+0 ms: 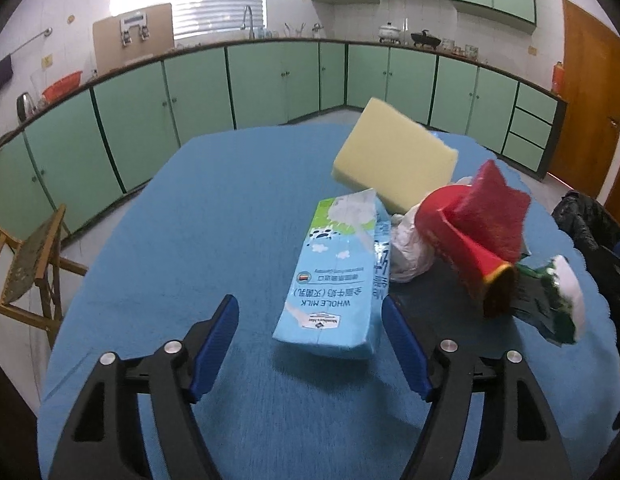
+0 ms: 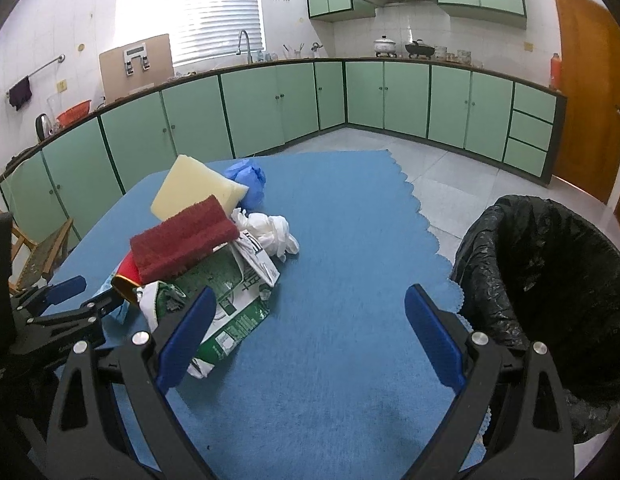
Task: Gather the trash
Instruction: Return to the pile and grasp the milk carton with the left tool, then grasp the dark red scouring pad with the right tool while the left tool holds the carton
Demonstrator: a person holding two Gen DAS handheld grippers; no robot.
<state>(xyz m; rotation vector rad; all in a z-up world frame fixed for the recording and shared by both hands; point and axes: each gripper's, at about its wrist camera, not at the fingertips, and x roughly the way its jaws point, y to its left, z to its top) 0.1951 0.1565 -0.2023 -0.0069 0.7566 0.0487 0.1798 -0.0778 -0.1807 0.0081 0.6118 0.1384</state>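
A trash pile lies on the blue tablecloth (image 1: 214, 216). In the left wrist view a light-blue milk carton (image 1: 334, 280) lies flat just ahead of my open left gripper (image 1: 310, 312), between its fingertips. Behind it are a yellow sponge (image 1: 394, 156), a red scouring pad (image 1: 494, 208) on a red cup (image 1: 466, 256), crumpled white plastic (image 1: 410, 248) and a green carton (image 1: 550, 300). In the right wrist view my open right gripper (image 2: 310, 308) is empty over bare cloth, right of the green carton (image 2: 226, 300), red pad (image 2: 182, 240), yellow sponge (image 2: 194, 192), white plastic (image 2: 270, 228) and blue glove (image 2: 248, 180). The left gripper (image 2: 66, 296) shows at left.
A bin lined with a black bag (image 2: 550, 280) stands off the table's right edge (image 2: 438, 248). A wooden chair (image 1: 30, 264) stands left of the table. Green kitchen cabinets (image 2: 270, 108) line the far walls, and a wooden door (image 2: 586, 92) is at the right.
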